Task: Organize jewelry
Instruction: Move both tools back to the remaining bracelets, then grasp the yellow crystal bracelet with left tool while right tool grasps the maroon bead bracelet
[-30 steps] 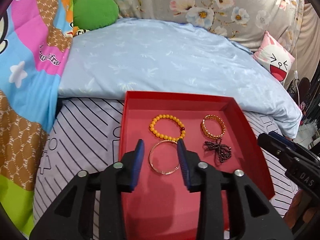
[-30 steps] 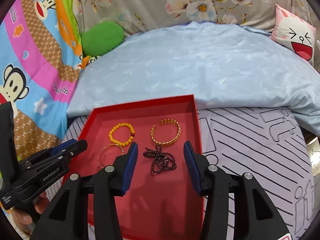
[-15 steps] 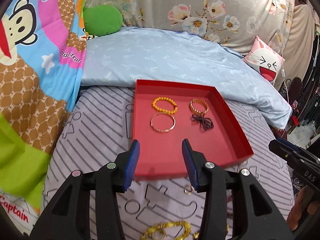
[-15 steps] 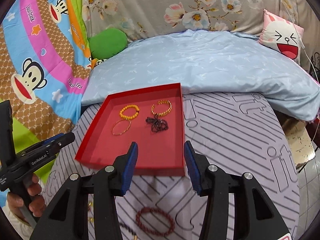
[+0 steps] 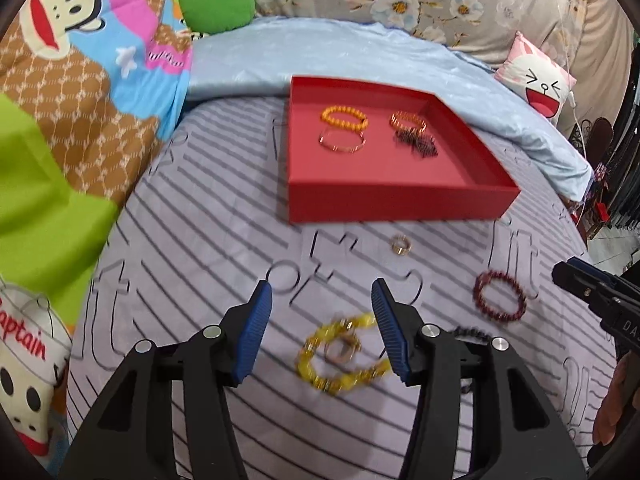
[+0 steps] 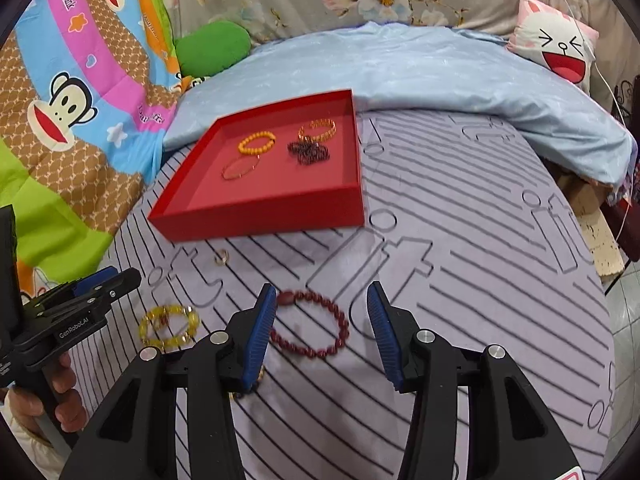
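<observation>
bracelets (image 5: 343,127) in tray (image 5: 396,200), ring (image 5: 401,244) before it

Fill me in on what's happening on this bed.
A person holds a gripper in each hand and is sorting jewelry into the red tray, which already holds four pieces. Both grippers are open and empty. The left gripper, whose jaws have just been opening, hangs over the yellow bracelet; the right gripper hangs over the dark red bracelet. A small ring also lies loose on the striped sheet.
</observation>
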